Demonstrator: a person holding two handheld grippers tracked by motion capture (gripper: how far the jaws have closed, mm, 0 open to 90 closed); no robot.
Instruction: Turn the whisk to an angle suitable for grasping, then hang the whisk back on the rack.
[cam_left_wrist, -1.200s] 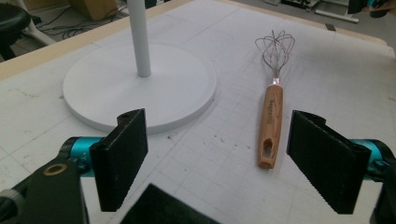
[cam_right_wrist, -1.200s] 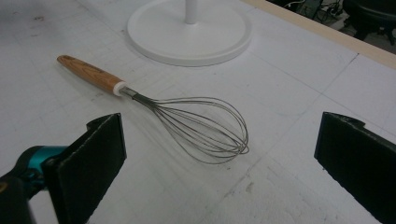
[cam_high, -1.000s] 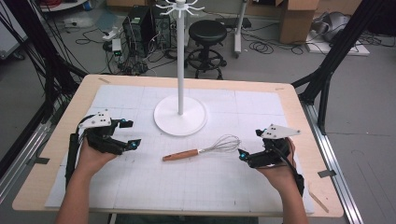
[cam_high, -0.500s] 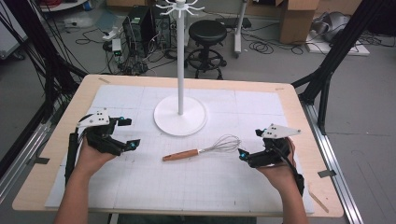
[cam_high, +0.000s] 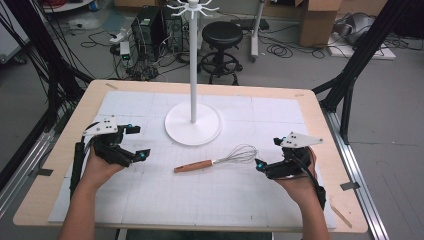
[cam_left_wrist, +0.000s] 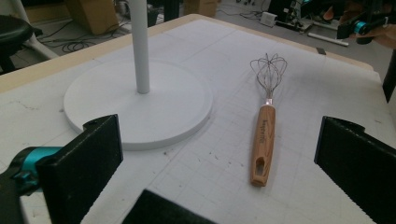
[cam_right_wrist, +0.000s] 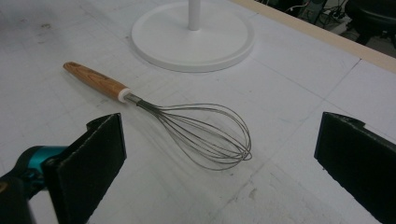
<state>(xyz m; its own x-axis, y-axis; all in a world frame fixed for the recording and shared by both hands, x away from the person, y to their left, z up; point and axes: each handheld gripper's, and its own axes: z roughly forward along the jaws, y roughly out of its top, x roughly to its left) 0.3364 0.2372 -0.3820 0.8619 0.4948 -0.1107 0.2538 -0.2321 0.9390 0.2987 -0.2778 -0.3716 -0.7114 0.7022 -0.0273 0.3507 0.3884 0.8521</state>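
A wire whisk (cam_high: 215, 161) with a wooden handle lies flat on the white mat, just in front of the white stand's round base (cam_high: 192, 124). Its handle (cam_left_wrist: 261, 142) points toward my left side and its wire head (cam_right_wrist: 205, 135) toward my right. My left gripper (cam_high: 136, 142) rests at the mat's left, open, with nothing between its jaws. My right gripper (cam_high: 261, 161) sits at the right, open too, close to the whisk's wire head but apart from it. The other hand's gripper (cam_left_wrist: 366, 25) shows far off in the left gripper view.
The stand's white pole (cam_high: 192, 60) rises from the base to a hook crown (cam_high: 192, 6). The wooden table edge (cam_high: 65, 130) frames the white mat (cam_high: 210, 200). A black stool (cam_high: 222, 35) and cables lie on the floor behind.
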